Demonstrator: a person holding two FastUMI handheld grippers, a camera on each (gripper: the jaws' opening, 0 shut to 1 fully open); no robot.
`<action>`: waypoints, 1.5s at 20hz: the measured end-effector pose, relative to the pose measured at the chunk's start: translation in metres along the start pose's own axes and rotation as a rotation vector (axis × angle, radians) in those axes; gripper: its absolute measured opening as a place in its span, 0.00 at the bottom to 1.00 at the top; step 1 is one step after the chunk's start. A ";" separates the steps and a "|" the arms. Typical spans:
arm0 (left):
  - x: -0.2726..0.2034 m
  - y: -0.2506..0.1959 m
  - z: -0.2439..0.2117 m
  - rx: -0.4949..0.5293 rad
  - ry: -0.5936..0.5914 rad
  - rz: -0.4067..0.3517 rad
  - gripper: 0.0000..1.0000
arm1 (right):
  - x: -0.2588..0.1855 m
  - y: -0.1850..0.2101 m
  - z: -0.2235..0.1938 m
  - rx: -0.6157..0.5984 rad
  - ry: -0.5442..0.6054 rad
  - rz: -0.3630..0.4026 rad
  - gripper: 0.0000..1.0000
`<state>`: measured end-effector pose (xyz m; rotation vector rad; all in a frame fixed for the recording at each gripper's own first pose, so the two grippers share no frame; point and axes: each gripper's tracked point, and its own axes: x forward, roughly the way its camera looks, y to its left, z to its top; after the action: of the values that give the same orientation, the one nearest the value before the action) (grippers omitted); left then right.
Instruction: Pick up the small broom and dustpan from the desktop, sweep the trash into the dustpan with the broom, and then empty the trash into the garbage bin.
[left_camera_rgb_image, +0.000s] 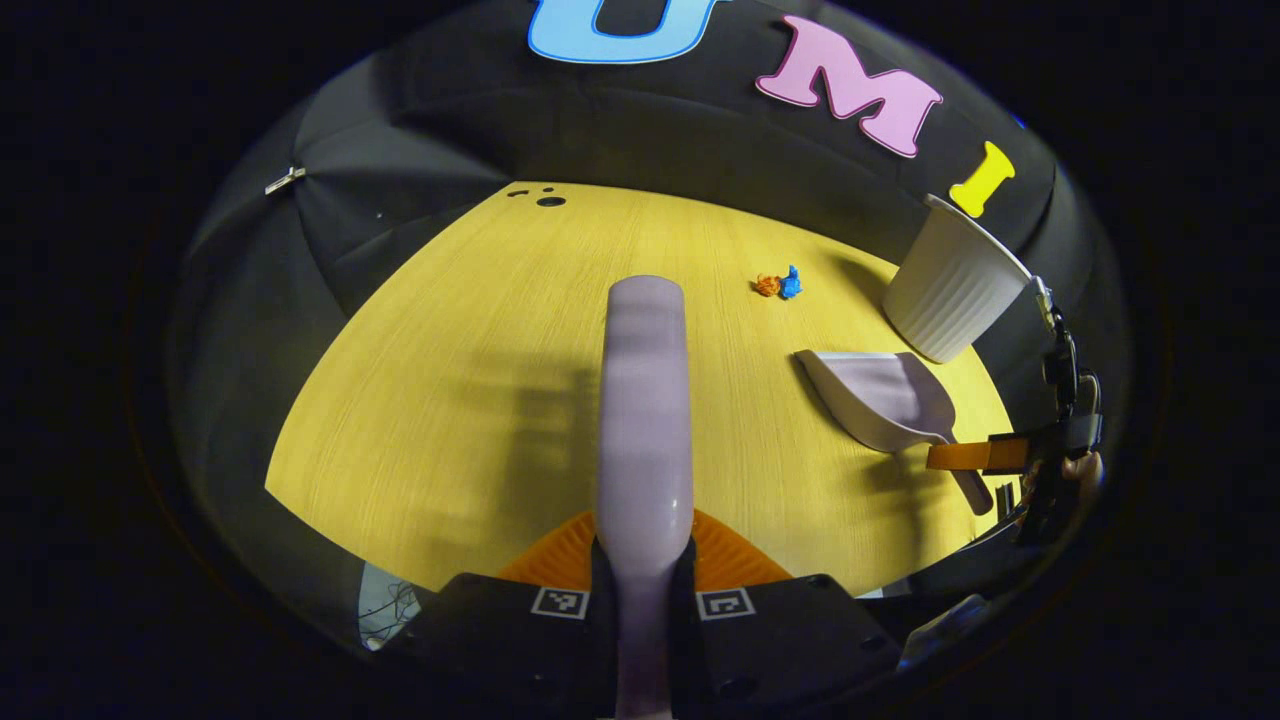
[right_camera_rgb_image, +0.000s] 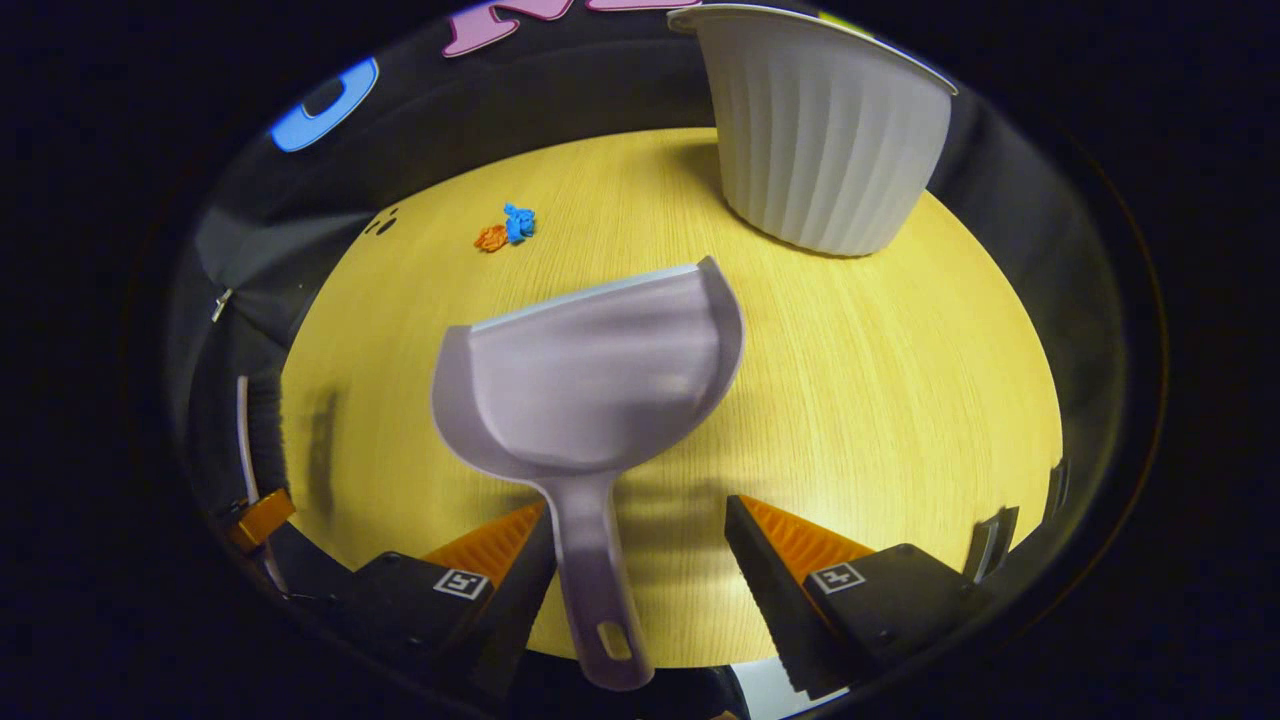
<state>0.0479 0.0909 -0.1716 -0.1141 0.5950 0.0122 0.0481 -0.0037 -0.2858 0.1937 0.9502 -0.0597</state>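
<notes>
My left gripper is clamped on the pale lilac plastic broom handle: both fingers press its sides, and the handle runs straight out ahead of the camera over the yellow wood-grain desktop. Bristle end isn't visible from here.

My right gripper is wide apart, a finger on each side of the handle of the pale lilac plastic dustpan. The handle sits close against the left finger, with a clear gap to the right finger. Can't tell if the left finger actually touches it. The dustpan lies flat on the desktop, scoop mouth facing away from me, toward the trash.

Trash: a small crumpled orange scrap and a crumpled blue scrap, touching each other, on the desktop well beyond the dustpan's front lip, off to its left in the right gripper view.

The white ribbed plastic garbage bin stands upright at the far edge of the desktop, ahead-right of the dustpan, near it but apart.

In the left gripper view the dustpan is at right, the bin just behind it, the scraps further out and to the left of the bin. My right gripper shows at that view's right edge, at the dustpan's handle end.
</notes>
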 end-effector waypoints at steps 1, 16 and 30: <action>0.000 -0.001 -0.001 -0.002 0.004 0.007 0.25 | 0.004 0.001 -0.001 -0.019 0.006 -0.005 1.00; 0.020 -0.040 0.007 0.010 0.070 -0.002 0.25 | 0.025 0.009 0.004 -0.166 0.056 0.017 0.44; 0.139 -0.069 0.129 0.250 0.164 0.005 0.25 | 0.009 -0.030 0.035 -0.338 0.007 0.103 0.31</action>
<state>0.2383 0.0333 -0.1366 0.1305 0.7551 -0.0676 0.0774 -0.0398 -0.2772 -0.0698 0.9410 0.1956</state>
